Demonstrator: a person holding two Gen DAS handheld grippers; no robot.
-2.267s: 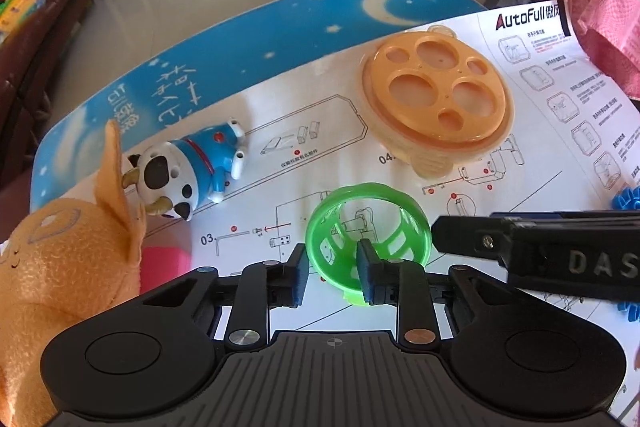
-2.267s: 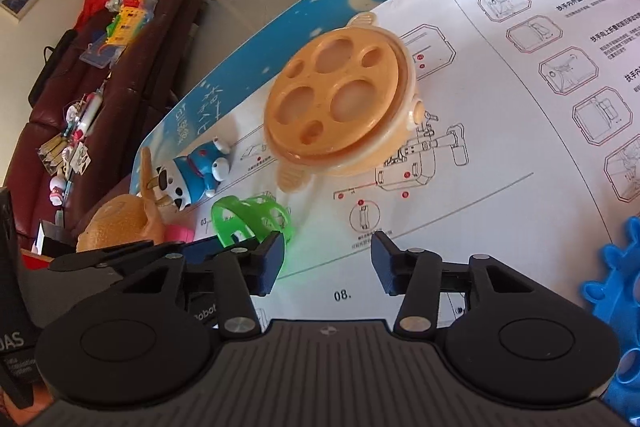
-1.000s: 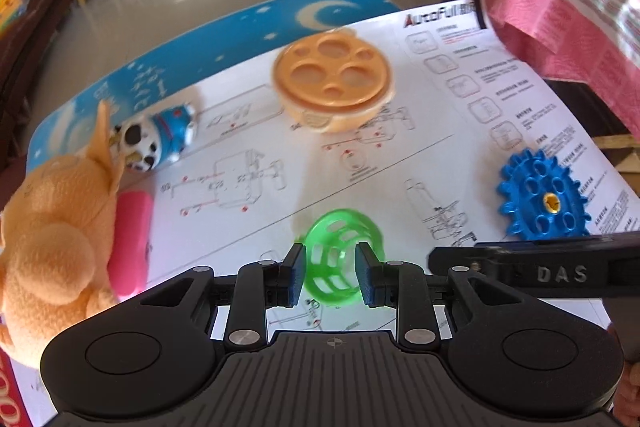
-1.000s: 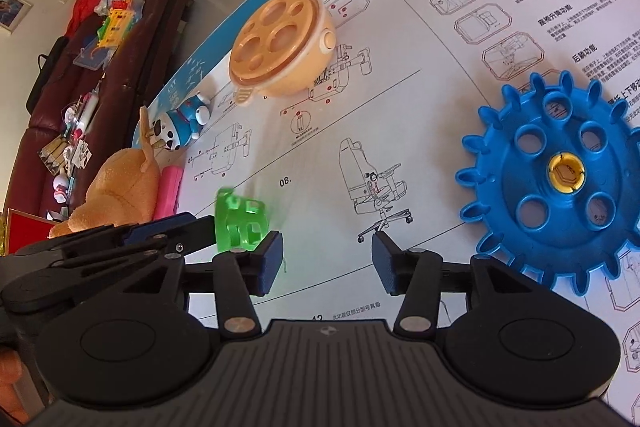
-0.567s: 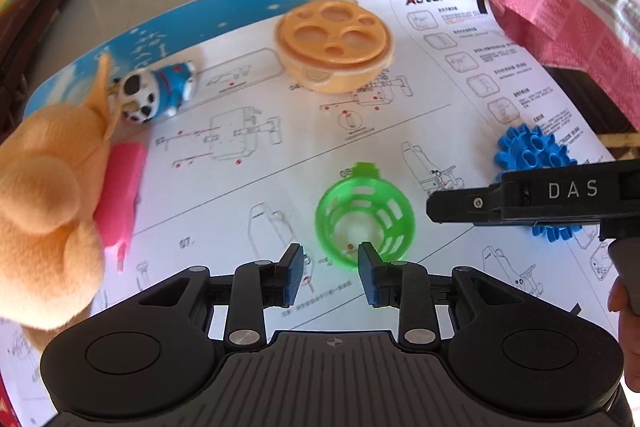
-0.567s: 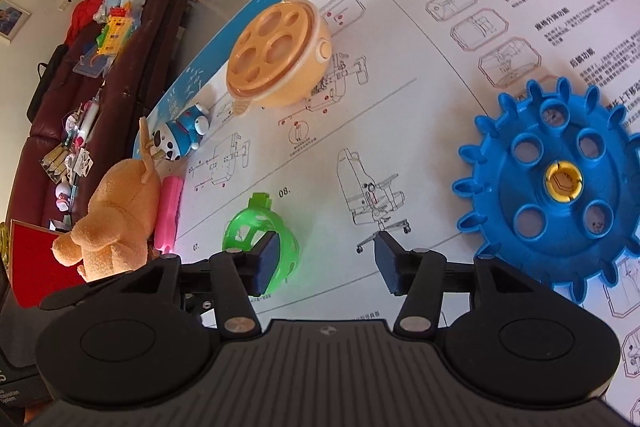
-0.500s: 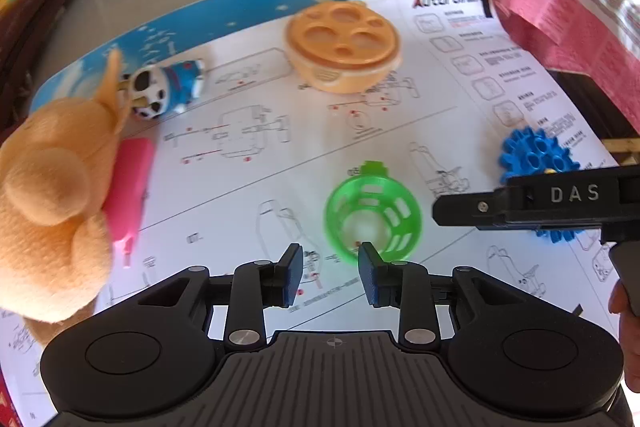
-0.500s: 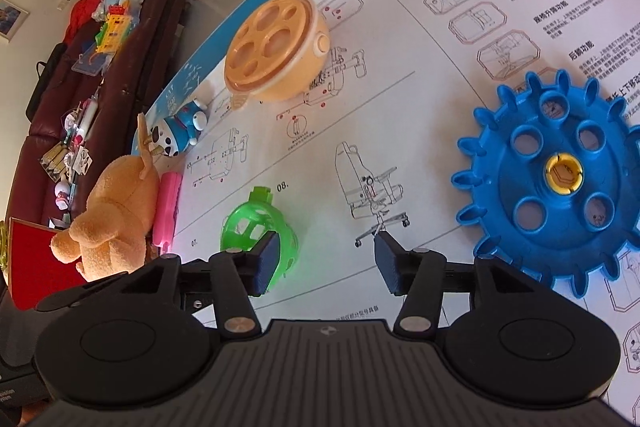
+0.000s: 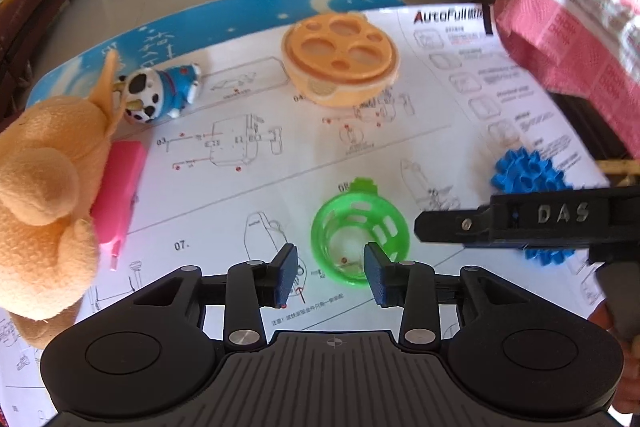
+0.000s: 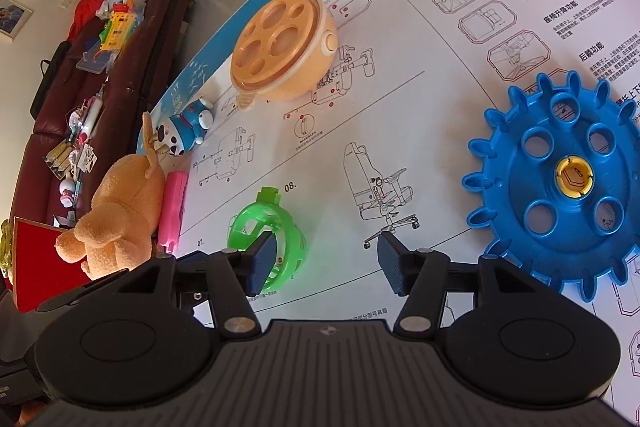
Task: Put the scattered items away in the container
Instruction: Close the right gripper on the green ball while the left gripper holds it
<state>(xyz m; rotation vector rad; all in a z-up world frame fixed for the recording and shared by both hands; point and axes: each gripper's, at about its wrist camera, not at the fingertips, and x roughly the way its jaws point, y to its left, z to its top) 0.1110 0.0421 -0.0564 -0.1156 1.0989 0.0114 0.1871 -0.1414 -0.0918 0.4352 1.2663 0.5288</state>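
Green lattice cup [image 9: 359, 234] now released onto instruction sheet [image 9: 256, 187], just beyond left gripper [image 9: 331, 275] (jaws spread, empty); right gripper [image 10: 326, 267] likewise open, hovering near blue gear [image 10: 560, 183]; no container identifiable, so tidying apparently barely begun.

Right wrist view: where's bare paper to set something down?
Bare paper lies between the green basket, blue gear and orange bowl; more beyond the gear, right of the bowl. Crowded at left: plush bear, pink bar, cow toy.
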